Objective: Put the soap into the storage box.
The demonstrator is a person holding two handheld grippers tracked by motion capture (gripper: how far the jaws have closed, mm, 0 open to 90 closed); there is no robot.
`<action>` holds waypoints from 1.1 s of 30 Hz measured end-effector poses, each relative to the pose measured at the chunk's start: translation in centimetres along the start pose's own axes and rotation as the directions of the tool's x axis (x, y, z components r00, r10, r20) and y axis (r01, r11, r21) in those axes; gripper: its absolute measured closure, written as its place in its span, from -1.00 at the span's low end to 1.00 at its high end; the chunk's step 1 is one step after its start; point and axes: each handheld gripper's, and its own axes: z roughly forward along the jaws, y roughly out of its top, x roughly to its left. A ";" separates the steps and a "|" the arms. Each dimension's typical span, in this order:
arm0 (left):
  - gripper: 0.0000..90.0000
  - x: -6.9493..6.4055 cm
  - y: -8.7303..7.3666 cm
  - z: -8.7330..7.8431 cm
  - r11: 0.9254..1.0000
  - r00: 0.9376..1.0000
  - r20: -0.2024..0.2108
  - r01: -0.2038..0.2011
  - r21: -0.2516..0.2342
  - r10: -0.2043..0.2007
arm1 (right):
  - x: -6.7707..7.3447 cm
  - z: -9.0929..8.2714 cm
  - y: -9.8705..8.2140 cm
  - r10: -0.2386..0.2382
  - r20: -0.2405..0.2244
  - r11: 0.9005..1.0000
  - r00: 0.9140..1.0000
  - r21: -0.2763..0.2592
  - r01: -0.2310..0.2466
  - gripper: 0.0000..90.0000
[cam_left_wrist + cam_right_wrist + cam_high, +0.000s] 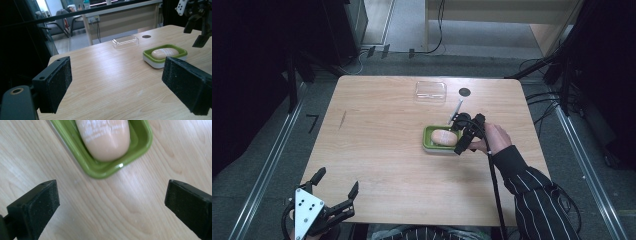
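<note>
While the right gripper [464,134] hangs spread wide just beside the green dish [428,137], the soap [443,136] rests inside. From the left gripper [115,85], also agape and empty, the dish sits ahead. The right gripper view has soap above both pads. Likely next: fetching the clear lid [431,91].

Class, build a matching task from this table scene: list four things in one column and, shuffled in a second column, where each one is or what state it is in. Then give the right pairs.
Things:
1. soap
2. clear lid
3. right gripper
4. left gripper

Places or states:
A. open, at the table's near left corner
B. lying in the green dish
C. open, beside the dish, holding nothing
D. on the table near its far edge

Pairs: 1-B, 2-D, 3-C, 4-A
</note>
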 end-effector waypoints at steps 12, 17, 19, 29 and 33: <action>-0.79 0.0 0.0 0.1 1.000 1.000 0.006 0.001 -0.002 -0.001 | 1.0 -0.1 -4.3 0.075 0.032 0.996 0.997 0.035 -0.076 -0.98; -0.79 0.0 0.1 0.1 1.000 1.000 0.008 -0.001 -0.003 0.001 | 1.6 -0.1 -5.8 0.092 0.034 0.995 0.995 0.046 -0.094 -0.98; -0.79 -0.1 0.1 0.2 1.000 1.000 0.009 -0.001 -0.004 0.001 | 1.8 0.0 -6.4 0.091 0.035 0.994 0.995 0.053 -0.092 -0.98; -0.79 -0.1 0.1 0.3 1.000 1.000 0.014 -0.004 -0.006 0.004 | 2.8 0.8 -9.0 0.097 0.044 0.990 0.994 0.100 -0.101 -0.98; -0.79 -0.1 0.2 0.4 1.000 1.000 0.017 -0.006 -0.005 0.006 | 3.1 1.0 -9.9 0.095 0.052 0.990 0.994 0.099 -0.100 -0.98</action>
